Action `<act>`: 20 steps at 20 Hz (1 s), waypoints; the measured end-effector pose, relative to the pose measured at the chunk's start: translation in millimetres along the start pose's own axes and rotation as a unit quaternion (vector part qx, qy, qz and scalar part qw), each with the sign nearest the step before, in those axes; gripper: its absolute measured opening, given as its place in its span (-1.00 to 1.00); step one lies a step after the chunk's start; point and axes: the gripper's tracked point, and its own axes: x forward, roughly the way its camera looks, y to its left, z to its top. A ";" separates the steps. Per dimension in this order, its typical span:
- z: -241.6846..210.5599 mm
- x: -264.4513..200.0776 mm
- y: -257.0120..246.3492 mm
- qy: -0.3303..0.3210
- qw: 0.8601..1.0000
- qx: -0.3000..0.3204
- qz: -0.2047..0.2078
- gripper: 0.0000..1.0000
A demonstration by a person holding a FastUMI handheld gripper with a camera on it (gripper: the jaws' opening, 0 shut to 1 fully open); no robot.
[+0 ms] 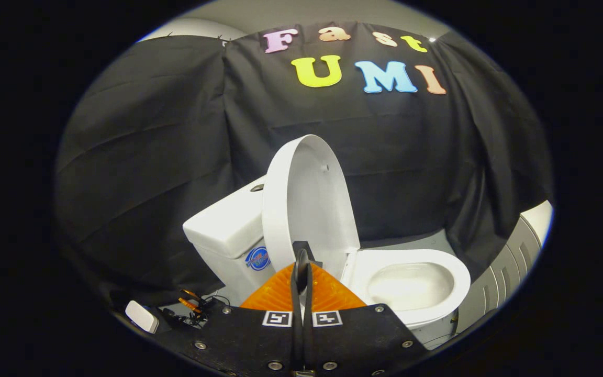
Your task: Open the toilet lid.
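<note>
**Toilet lid upright, gripper fingers pressed together**

The white toilet lid (pixel 309 204) stands raised, tilted back against the cistern (pixel 225 225), just beyond the fingers. To its right the seat (pixel 453 272) lies down around the bowl (pixel 411 285), which looks bare inside; whether it holds water is hard to tell from this angle. The gripper (pixel 301 269) has its two fingers brought together with almost no gap, holding nothing, their tips in front of the lid's lower edge. A small white box (pixel 142 316) and some orange-tipped cables (pixel 192 305) lie on the floor near the cistern's base.
</note>
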 end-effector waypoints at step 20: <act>-5.1 7.4 13.1 -0.021 0.998 -0.025 0.056 -0.46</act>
